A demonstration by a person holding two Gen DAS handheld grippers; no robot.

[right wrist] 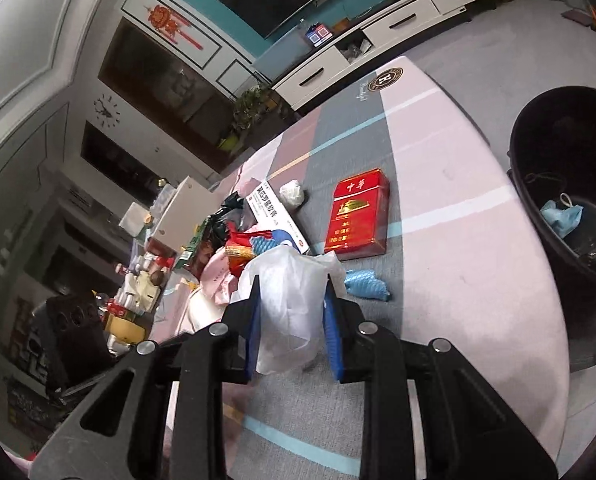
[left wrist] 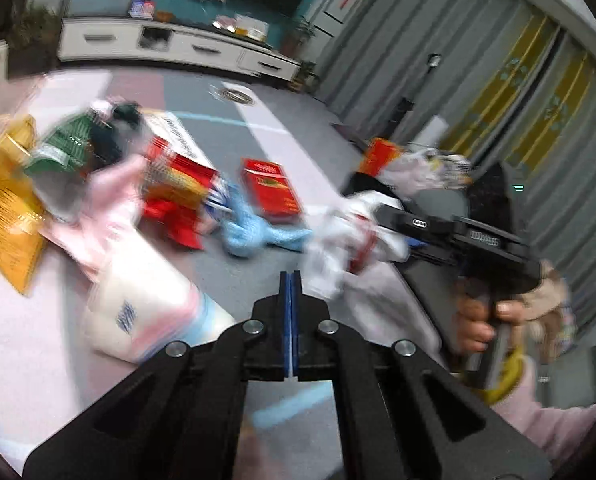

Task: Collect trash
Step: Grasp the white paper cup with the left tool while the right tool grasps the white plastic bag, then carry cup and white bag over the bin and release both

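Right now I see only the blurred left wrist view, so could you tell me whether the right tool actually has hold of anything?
Observer: Yes, the right tool is closed on a white plastic bag.
Operator: Thank you. Is there a bin to drop it in?
Observer: A black bin stands to its right, past the edge of the surface.
Operator: Is that bin empty?
Observer: No, a blue face mask already lies inside.

Carton on table; bin right, seemingly just beside it.
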